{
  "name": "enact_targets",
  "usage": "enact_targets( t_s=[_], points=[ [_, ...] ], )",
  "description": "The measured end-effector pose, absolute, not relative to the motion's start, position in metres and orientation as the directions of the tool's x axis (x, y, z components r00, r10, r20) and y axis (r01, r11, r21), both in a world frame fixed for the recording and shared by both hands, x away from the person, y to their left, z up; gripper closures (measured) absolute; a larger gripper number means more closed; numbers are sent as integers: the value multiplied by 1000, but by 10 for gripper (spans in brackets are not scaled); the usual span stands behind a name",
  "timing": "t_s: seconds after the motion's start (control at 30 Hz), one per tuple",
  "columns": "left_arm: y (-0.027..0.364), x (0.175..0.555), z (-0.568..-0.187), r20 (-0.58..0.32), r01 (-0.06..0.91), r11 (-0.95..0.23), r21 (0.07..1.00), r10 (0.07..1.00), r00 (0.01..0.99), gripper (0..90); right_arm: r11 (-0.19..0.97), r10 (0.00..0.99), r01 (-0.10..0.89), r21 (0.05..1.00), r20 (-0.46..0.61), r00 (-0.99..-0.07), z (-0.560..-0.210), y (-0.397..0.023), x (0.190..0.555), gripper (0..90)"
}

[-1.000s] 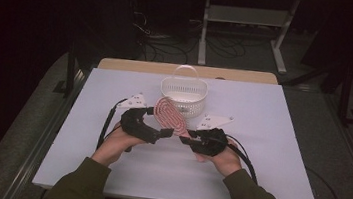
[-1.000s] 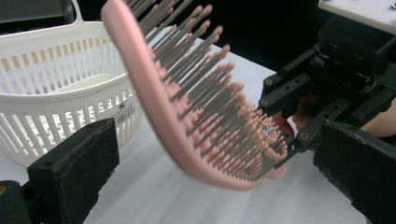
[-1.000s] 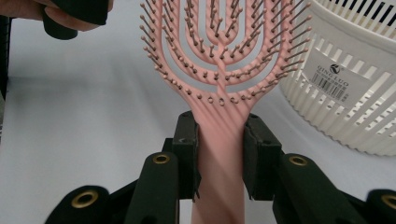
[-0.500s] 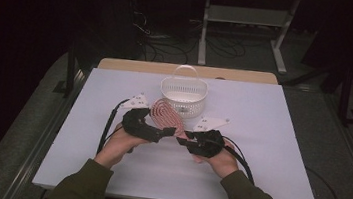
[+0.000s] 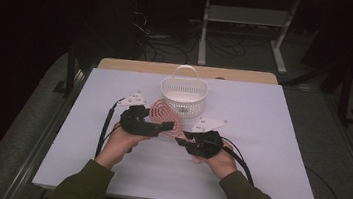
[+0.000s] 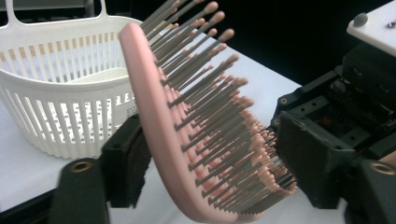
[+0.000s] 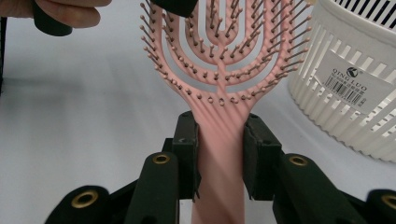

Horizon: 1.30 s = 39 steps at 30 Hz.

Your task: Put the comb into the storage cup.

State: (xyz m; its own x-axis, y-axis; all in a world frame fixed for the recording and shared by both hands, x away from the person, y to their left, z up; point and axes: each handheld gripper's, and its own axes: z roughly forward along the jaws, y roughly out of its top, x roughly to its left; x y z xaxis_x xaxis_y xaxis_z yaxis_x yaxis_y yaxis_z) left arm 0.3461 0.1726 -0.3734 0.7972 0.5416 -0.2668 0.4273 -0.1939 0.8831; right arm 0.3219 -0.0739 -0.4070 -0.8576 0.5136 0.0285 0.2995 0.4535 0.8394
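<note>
Two hand-held grippers, one pink hairbrush [image 7: 219, 70], one white basket [image 5: 183, 94] on bench [image 5: 278, 156]. My right hand-held gripper [image 7: 219, 154] pinches brush handle; left hand-held gripper [image 6: 205, 163], jaws just closing, straddles brush head above bench beside basket, contact unclear.

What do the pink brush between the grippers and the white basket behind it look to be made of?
Brush: probably moulded plastic with a smooth matte pink frame, open ribs, and thin grey pins with rounded pink tips. Basket: likely rigid white plastic, slightly glossy, with slotted walls, a moulded handle and a printed label.
</note>
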Motion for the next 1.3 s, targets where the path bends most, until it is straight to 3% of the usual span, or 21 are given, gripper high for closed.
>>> enact_targets(
  t_s=[0.43,1.3],
  points=[
    [172,346,-374,-303,458,-183,870,534,789,438,455,516,301,838,27,-856,-408,-73,322,686],
    [174,347,-373,-322,462,-163,872,520,791,518,457,515,302,837,28,-857,-410,-71,322,684]
  ],
)
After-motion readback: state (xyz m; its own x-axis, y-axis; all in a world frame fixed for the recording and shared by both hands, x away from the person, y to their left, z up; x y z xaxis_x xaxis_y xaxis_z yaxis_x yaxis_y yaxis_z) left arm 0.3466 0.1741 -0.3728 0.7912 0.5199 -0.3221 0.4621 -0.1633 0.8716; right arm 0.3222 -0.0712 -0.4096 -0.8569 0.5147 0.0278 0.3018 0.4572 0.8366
